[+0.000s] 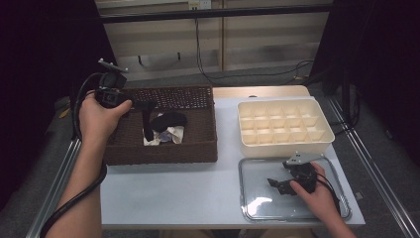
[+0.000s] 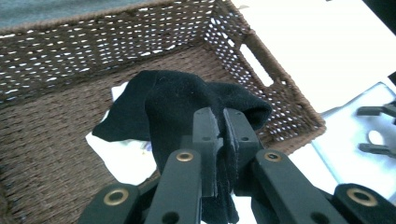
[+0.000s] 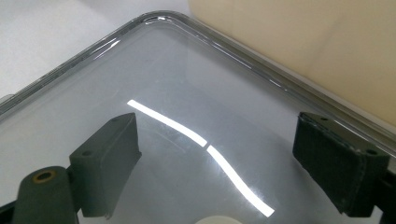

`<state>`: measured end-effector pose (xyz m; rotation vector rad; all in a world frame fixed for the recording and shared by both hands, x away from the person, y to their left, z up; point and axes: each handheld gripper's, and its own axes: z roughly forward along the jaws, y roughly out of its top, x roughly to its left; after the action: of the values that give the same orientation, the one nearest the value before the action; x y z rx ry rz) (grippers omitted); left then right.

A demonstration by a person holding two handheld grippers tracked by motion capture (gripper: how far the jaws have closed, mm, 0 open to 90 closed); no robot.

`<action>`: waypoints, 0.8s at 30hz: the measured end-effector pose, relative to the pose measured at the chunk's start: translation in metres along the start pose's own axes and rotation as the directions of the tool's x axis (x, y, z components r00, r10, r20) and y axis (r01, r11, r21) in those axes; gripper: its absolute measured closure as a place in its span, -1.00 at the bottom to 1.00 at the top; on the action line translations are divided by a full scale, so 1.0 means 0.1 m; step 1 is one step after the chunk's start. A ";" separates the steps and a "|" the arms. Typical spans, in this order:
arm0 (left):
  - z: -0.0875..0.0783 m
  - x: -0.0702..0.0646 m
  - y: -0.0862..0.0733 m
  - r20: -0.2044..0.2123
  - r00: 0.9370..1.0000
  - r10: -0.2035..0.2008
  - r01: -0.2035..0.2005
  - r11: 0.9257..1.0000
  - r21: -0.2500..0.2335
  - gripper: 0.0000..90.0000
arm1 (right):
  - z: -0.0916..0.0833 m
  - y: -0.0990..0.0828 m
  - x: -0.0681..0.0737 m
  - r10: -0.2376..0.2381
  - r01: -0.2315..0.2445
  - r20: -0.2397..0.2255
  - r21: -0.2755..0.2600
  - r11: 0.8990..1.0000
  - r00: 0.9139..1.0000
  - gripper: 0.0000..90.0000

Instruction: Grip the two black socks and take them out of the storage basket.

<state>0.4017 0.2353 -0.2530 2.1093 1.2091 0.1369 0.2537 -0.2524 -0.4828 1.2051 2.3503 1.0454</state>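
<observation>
A black sock (image 2: 177,102) is pinched between the jaws of my left gripper (image 2: 219,123), which is shut on it. In the high view the left gripper (image 1: 145,106) sits over the brown wicker basket (image 1: 163,151), and the black sock (image 1: 168,120) hangs from it down to the basket floor. A white cloth (image 1: 166,136) lies under the sock. My right gripper (image 1: 275,186) rests low on a clear tray (image 1: 257,203) at the front right. In the right gripper view the right gripper (image 3: 224,158) stands open, with only the clear tray (image 3: 187,84) between its pads.
A cream box of several small compartments (image 1: 282,126) stands behind the clear tray. The basket has a slot handle (image 2: 257,65) in its end wall. Bare white tabletop (image 1: 173,193) lies in front of the basket. Dark curtains flank the table.
</observation>
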 end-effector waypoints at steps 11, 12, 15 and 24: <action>-0.12 -0.10 -0.05 0.016 1.000 0.003 -0.003 1.000 -0.019 0.87 | 0.00 0.00 0.00 0.000 0.000 0.000 0.000 1.000 1.000 -0.69; -0.12 -0.10 -0.06 0.018 1.000 0.009 -0.009 1.000 -0.016 0.87 | 0.00 0.00 0.00 0.003 -0.003 0.000 0.002 1.000 1.000 -0.69; -0.13 -0.12 -0.10 0.017 1.000 0.019 -0.019 1.000 -0.007 0.87 | 0.00 0.00 0.00 0.001 -0.001 0.000 0.001 1.000 1.000 -0.69; -0.14 -0.24 -0.21 0.041 0.998 0.042 -0.042 0.999 -0.001 0.87 | 0.00 0.00 0.00 0.003 -0.003 0.001 0.002 1.000 1.000 -0.69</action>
<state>0.3677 0.2304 -0.2492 2.1281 1.1416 0.1115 0.2534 -0.2523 -0.4827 1.2099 2.3505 1.0435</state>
